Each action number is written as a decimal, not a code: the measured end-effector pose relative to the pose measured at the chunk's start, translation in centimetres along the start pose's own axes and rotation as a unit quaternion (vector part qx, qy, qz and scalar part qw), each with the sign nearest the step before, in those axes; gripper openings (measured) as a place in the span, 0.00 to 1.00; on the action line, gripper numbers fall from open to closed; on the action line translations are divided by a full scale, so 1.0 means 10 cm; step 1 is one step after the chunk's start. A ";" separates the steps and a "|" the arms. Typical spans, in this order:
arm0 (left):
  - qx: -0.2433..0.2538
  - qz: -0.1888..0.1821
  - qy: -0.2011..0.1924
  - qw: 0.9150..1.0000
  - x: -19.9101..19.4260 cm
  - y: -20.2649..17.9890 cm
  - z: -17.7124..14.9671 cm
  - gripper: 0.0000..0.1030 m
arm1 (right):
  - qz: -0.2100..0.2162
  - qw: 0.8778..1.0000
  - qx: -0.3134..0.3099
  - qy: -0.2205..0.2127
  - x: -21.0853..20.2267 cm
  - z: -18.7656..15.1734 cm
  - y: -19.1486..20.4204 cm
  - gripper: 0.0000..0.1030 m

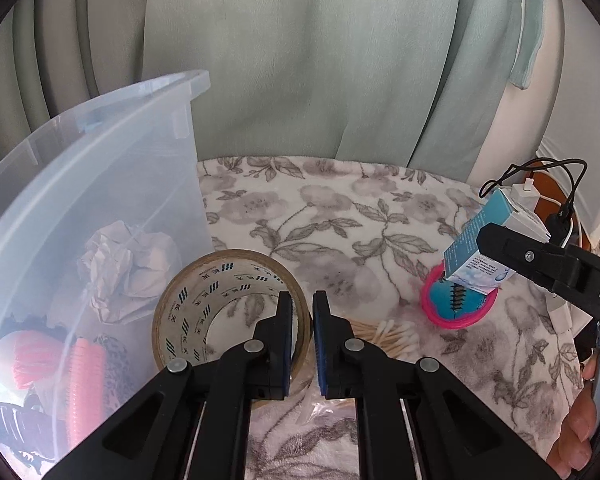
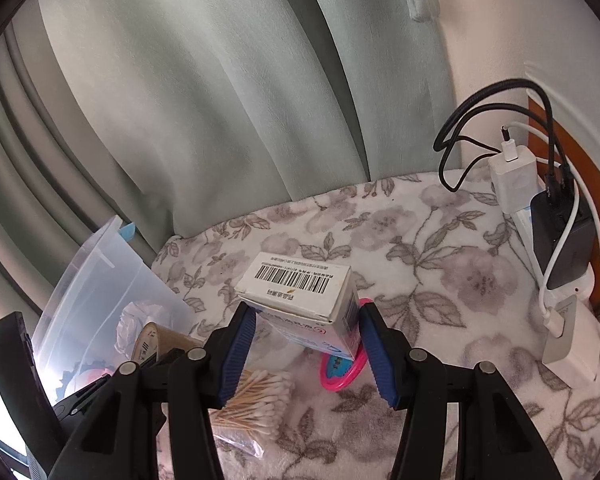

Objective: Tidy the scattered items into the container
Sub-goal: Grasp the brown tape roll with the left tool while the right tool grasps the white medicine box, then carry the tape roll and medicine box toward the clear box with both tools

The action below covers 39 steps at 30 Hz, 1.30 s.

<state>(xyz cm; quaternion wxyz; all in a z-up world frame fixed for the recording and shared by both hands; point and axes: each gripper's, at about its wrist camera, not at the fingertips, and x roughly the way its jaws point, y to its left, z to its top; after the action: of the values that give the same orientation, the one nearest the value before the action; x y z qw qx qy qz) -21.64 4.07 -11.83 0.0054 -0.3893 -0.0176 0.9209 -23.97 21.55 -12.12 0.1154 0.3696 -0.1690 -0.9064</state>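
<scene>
Home, likely bedroom. Soft fleece blanket (image 2: pixel 440 280) with grey floral print covers surface. Pale green curtains (image 1: pixel 300 60) hang in folds right behind. Wooden furniture edge (image 2: pixel 568 152) at right, beside power strip (image 2: pixel 540 240) crowded with phone chargers and cables. Household clutter: cotton swabs (image 2: pixel 256 400) in bag, packing tape roll (image 1: pixel 204 300), clear plastic storage bin (image 1: pixel 100 152).

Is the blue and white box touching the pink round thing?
Apart. The left wrist view shows the blue and white cardboard box lifted clear above the pink-rimmed round disc.
</scene>
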 end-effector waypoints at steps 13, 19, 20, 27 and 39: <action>-0.004 -0.020 -0.058 0.998 -0.74 -0.01 0.14 0.10 | 0.004 0.999 -0.009 -0.032 -0.66 -0.04 0.26 0.55; -0.016 -0.047 -0.072 0.996 -1.09 0.01 0.14 0.11 | 0.008 0.998 -0.011 -0.055 -1.04 -0.09 0.40 0.55; -0.016 -0.051 -0.074 0.996 -1.15 0.00 0.14 0.11 | 0.008 0.998 -0.012 -0.059 -1.10 -0.10 0.42 0.55; -0.018 -0.078 -0.096 0.992 -1.60 -0.03 0.05 0.10 | 0.005 0.996 -0.009 -0.084 -1.50 -0.20 0.53 0.55; -0.032 -0.097 -0.147 0.984 -2.29 0.12 -0.01 0.10 | 0.006 0.992 -0.032 -0.119 -2.05 -0.31 0.92 0.55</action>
<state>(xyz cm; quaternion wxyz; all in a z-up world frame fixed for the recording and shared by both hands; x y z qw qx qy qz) -5.63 2.32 4.47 0.0794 -0.2461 -0.0849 0.9622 -6.69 19.32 2.31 0.1121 0.2540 -0.1543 -0.9482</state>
